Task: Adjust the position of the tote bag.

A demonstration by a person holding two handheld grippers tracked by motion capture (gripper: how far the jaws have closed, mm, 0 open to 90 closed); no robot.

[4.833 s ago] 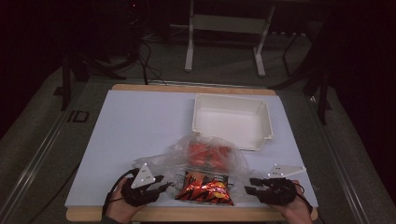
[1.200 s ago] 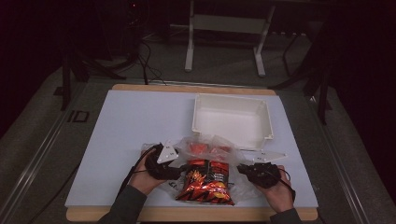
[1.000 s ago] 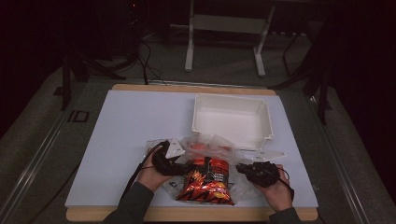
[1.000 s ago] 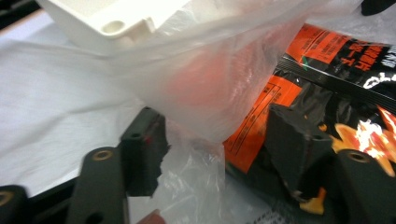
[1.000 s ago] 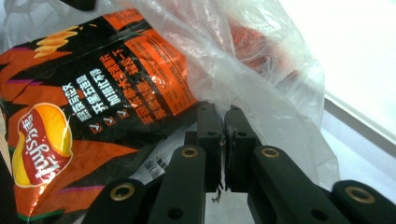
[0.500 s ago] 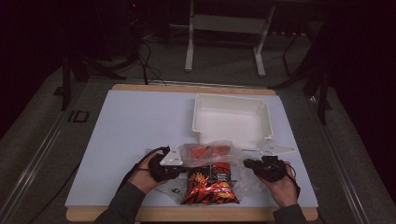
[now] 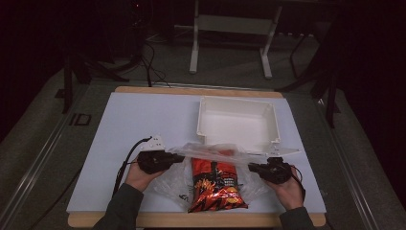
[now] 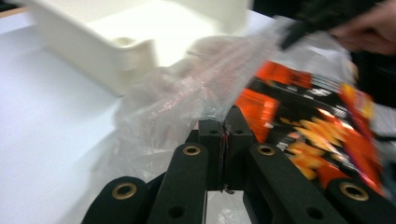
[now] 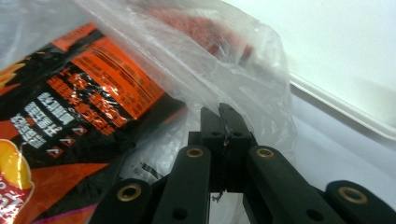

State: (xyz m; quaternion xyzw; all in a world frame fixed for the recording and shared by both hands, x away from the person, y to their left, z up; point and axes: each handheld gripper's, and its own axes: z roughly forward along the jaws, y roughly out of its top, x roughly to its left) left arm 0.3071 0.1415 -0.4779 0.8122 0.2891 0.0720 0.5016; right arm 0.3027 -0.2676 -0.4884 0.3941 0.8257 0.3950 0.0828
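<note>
— 2 grippers, each pinched tight on the clear plastic bag (image 7: 210, 154)?
— Yes. Left gripper (image 7: 178, 158) clamps its left edge, the jaws having just closed; right gripper (image 7: 253, 167) clamps the right edge.
— Where's the bag?
— Stretched between them over the orange snack packet (image 7: 216, 184), just before the white tray (image 7: 238, 123).

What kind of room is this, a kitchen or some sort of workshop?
Probably a lab or recording studio, not a kitchen. A white-topped table stands lit amid dark surroundings, cables trail over the grey floor behind it, and a person works a clear plastic bag with hand-held grippers.
</note>
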